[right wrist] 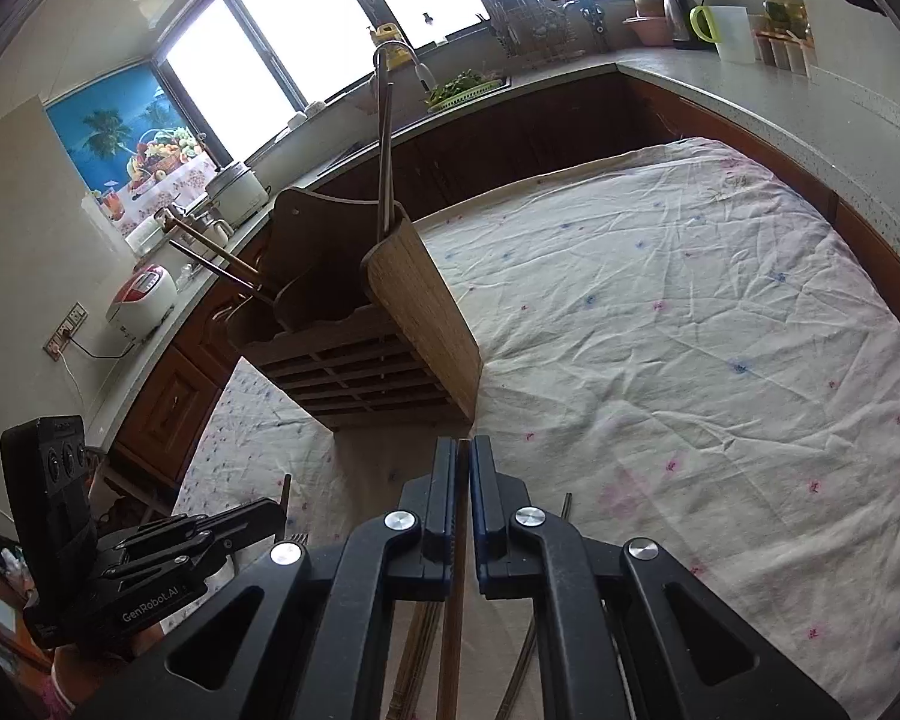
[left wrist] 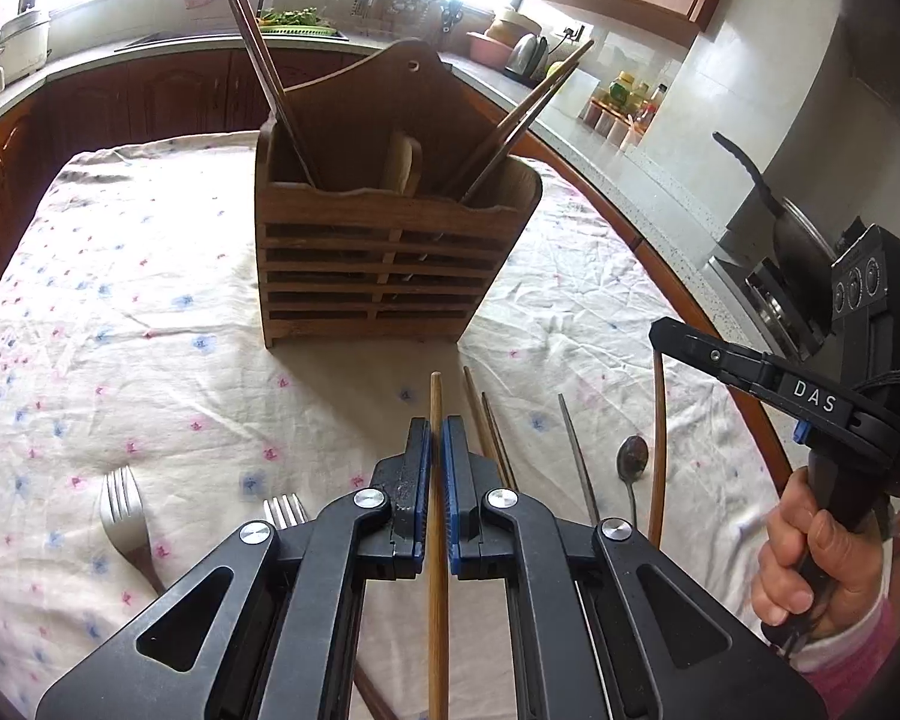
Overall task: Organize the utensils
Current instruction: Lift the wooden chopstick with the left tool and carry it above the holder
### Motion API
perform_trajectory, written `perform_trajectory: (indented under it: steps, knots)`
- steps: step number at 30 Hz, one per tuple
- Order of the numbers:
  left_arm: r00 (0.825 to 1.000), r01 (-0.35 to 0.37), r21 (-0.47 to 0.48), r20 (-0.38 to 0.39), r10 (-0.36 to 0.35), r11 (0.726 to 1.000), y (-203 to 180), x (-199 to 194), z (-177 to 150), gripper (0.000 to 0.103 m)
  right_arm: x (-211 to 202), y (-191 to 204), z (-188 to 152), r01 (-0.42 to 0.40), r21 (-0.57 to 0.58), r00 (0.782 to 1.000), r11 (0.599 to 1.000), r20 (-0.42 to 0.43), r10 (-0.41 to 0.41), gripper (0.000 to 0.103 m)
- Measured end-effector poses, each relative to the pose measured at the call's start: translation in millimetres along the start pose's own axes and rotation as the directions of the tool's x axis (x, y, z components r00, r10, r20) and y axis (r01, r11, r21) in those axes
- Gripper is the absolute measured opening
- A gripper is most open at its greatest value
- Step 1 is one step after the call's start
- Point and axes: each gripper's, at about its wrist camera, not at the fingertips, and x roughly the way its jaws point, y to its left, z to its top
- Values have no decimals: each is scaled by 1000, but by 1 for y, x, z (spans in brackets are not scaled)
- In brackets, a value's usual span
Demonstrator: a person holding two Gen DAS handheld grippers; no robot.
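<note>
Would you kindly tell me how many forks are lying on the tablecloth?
2. One silver metal fork lies in the open at the near left; a second silver fork is just right of it, mostly hidden under the left hand-held gripper. More may be hidden.

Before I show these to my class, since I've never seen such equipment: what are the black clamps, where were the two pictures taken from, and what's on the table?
They are hand-held tools, not a robot; a person's hand grips one. Each carries a camera looking along its fingers, one picture per tool. The left gripper is shut on a wooden chopstick; the right gripper is shut on another chopstick. On the flowered tablecloth stand a wooden utensil holder with chopsticks in it, two forks, a spoon and loose chopsticks.
</note>
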Motion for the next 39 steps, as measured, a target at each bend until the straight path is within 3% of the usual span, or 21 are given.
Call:
perform_trajectory:
  steps: [12,25,31,38,39]
  knots:
    - [990,44,-4,135,-43,999,-1,-83,-13,3,-55,39,0,-32,-82,994,996,98,40,4]
    - [970,77,12,231,-78,997,-8,-135,-26,0,-93,65,-3,-49,-139,982,989,174,73,4]
    - [969,59,1,242,-57,998,-4,-134,-23,0,-102,70,1,-49,-153,977,987,197,79,4]
    - [991,17,-48,134,-10,999,10,-89,-16,0,-103,68,3,-53,-150,975,987,204,83,4]
    - [994,6,-50,113,0,999,10,-80,-15,6,-103,68,3,-53,-150,975,987,206,83,4]
